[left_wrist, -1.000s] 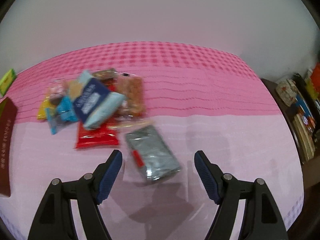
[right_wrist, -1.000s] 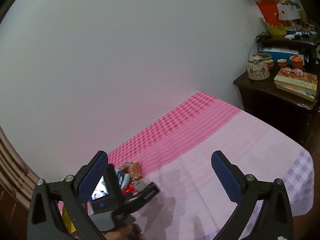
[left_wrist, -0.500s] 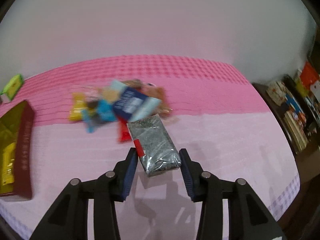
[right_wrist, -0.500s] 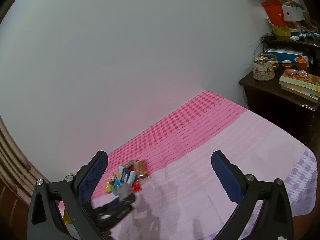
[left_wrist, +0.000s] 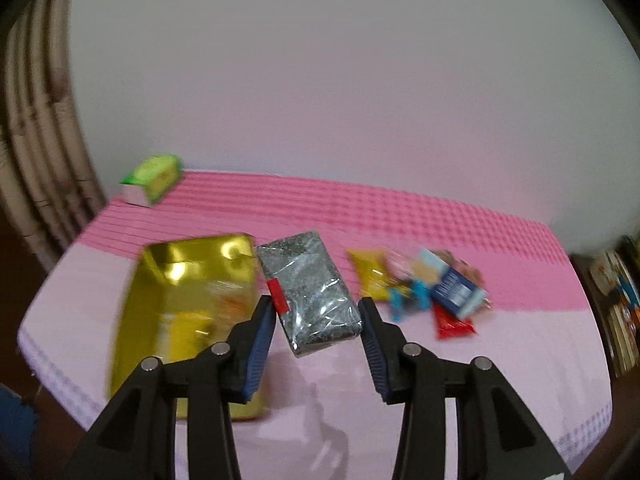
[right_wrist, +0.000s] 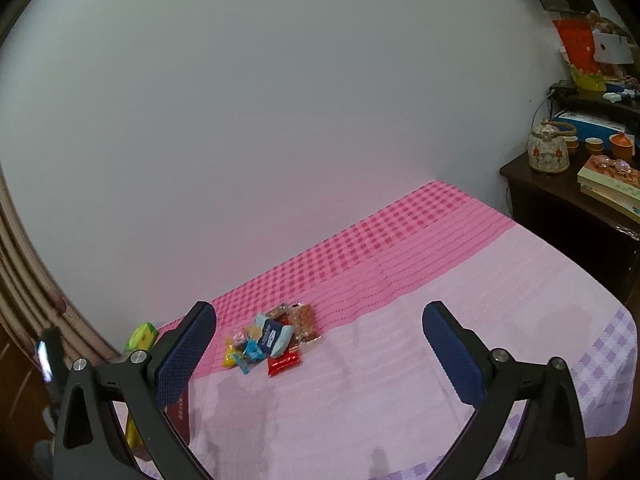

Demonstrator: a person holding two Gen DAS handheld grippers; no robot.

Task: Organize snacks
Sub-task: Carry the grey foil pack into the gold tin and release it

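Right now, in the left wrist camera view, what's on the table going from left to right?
Green box → gold box → silver packet held in the left tongs → pile of small snacks.

The left tool (left_wrist: 318, 316) was raised above the desk, its two blue-padded fingers (left_wrist: 261, 330) drawn in close and pressed against the sides of a silver packet (left_wrist: 310, 294), which it gripped at the near end. The right tool (right_wrist: 320, 350) hung higher and level, its fingers (right_wrist: 184, 354) spread wide apart with nothing between them.
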